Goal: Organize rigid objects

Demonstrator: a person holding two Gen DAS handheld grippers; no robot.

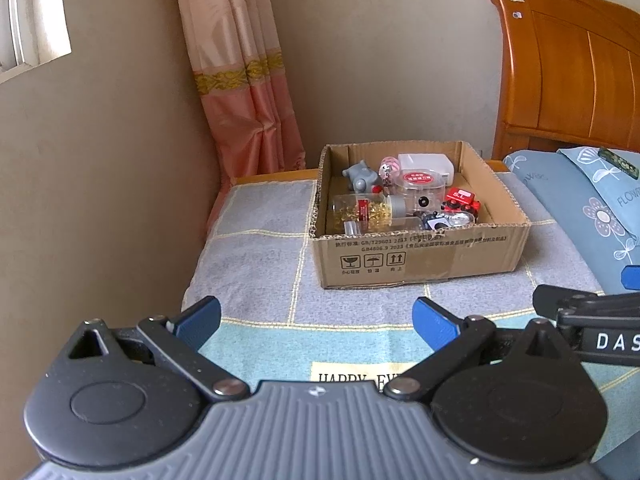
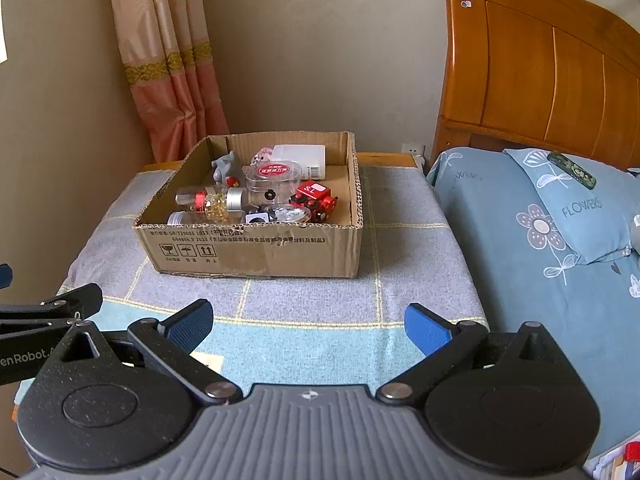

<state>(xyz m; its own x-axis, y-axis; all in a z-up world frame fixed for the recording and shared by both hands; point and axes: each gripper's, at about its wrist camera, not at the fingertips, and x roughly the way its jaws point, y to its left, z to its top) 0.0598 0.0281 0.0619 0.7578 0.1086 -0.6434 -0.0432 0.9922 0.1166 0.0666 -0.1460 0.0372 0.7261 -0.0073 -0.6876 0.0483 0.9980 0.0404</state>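
Note:
An open cardboard box (image 1: 416, 258) (image 2: 256, 252) stands on a towel-covered surface. Inside lie a grey toy figure (image 1: 360, 176) (image 2: 226, 164), a clear bottle of yellow capsules (image 1: 368, 210) (image 2: 212, 200), a round clear container with a red label (image 1: 420, 184) (image 2: 274, 174), a white case (image 1: 426, 162) (image 2: 304, 156) and a red toy car (image 1: 462, 200) (image 2: 314, 198). My left gripper (image 1: 316, 322) is open and empty, held in front of the box. My right gripper (image 2: 308, 326) is open and empty, also in front of the box, beside the left one.
The grey and blue checked towel (image 1: 260, 240) (image 2: 400, 240) covers the stand. A bed with a blue flowered pillow (image 2: 576, 208) and a wooden headboard (image 2: 540, 72) lies to the right. A wall and a pink curtain (image 1: 244, 80) stand behind and to the left.

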